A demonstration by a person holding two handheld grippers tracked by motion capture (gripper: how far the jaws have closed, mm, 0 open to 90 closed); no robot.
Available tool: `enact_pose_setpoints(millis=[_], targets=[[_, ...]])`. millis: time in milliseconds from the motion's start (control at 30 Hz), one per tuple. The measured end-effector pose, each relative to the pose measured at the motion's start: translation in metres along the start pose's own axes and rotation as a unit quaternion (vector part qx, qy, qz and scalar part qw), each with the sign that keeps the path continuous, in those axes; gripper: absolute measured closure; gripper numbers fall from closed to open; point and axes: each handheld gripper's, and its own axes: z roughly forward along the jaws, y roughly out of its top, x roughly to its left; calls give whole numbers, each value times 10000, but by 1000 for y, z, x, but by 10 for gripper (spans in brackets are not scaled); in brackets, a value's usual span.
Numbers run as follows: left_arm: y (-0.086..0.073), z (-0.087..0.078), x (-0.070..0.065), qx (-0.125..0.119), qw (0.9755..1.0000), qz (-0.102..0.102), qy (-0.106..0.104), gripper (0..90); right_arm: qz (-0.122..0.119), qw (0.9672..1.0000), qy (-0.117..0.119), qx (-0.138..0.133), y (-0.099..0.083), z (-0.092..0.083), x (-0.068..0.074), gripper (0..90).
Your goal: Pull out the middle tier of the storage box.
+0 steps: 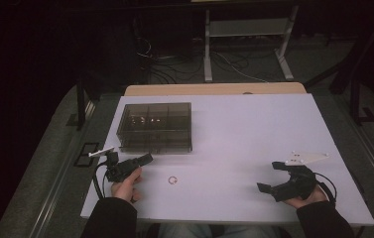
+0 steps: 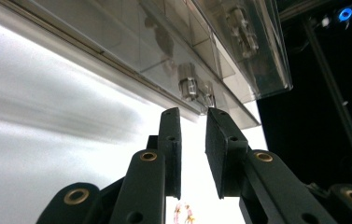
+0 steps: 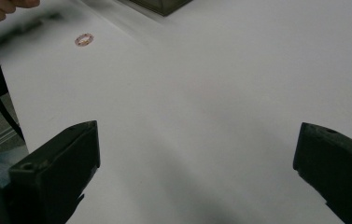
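Note:
A smoky see-through compartment box [image 1: 155, 126] stands shut on the white table [image 1: 254, 129], left of centre. My left gripper [image 1: 148, 158] lies just before the box's front edge. In the left gripper view its jaws [image 2: 193, 114] stand a narrow gap apart with nothing between them, their tips pointing at a clear latch [image 2: 190, 86] on the box front [image 2: 117, 32]. A small pinkish ring [image 1: 173, 180] lies flat on the table, right of the left hand. My right gripper [image 1: 268, 176] rests near the front right with its jaws wide apart over bare table [image 3: 197, 135]; the ring [image 3: 84, 39] lies far off.
The table's front edge runs just ahead of both forearms. A wooden strip [image 1: 214, 89] borders the far edge. Beyond it are a white desk frame [image 1: 246, 44] and cables [image 1: 174, 64] on the dark floor. A corner of the box [image 3: 162, 4] shows in the right gripper view.

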Motion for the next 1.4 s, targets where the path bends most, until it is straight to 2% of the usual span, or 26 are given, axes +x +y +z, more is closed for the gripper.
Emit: enact_pose_setpoints(millis=[133, 267, 367, 500, 533, 633, 733, 800, 833, 867, 933, 967, 1033, 1167, 1267, 1333, 1367, 1400], targets=[[1, -1, -3, 33, 9999, 153, 68, 727, -1, 10000, 0, 12, 0, 0, 0, 0], [1, -2, -9, 83, 9990, 412, 173, 713, -15, 10000, -4, 22, 0, 0, 0, 0], [2, -2, -13, 115, 9982, 561, 169, 705, -19, 10000, -2, 27, 0, 0, 0, 0], [6, -2, -22, 160, 9950, 946, 262, 705, -22, 10000, 3, 33, 0, 0, 0, 0], [7, -3, -27, 179, 9923, 1178, 336, 696, -21, 10000, 6, 29, 0, 0, 0, 0], [9, -3, -29, 229, 9914, 1252, 295, 687, -21, 10000, 6, 33, 0, 0, 0, 0], [10, -3, -34, 298, 9888, 1434, 291, 682, -22, 10000, 11, 42, 0, 1, 1, 0], [11, -3, -40, 330, 9854, 1629, 360, 671, -16, 10000, 9, 47, 0, 1, 1, 0], [12, -3, -42, 380, 9824, 1789, 377, 656, -17, 10000, 11, 49, 0, 1, 0, 0], [13, -3, -45, 423, 9795, 1942, 331, 598, -5, 10000, 9, 53, 0, 1, 1, 0], [16, -2, -49, 479, 9761, 2097, 306, 604, 0, 10000, 9, 51, 0, 1, 1, 0], [17, -1, -51, 528, 9731, 2215, 348, 609, -1, 10000, 6, 53, 0, 1, 1, 0], [19, 1, -53, 592, 9696, 2348, 360, 611, -11, 10000, 5, 55, 0, 1, 1, 0], [22, 6, -55, 810, 9596, 2672, 349, 593, -28, 10000, -3, 61, 0, 2, 1, 0], [25, 9, -56, 1005, 9498, 2941, 349, 591, -13, 10000, 5, 78, 0, 2, 1, 0], [27, 11, -56, 1102, 9448, 3067, 336, 589, -48, 9999, 11, 87, 0, 2, 0, 0], [29, 11, -55, 1180, 9395, 3195, 368, 587, -43, 9999, 8, 98, 0, 2, 1, 0], [30, 12, -56, 1241, 9365, 3257, 395, 583, -45, 9999, 4, 111, -1, 3, 1, 0]])
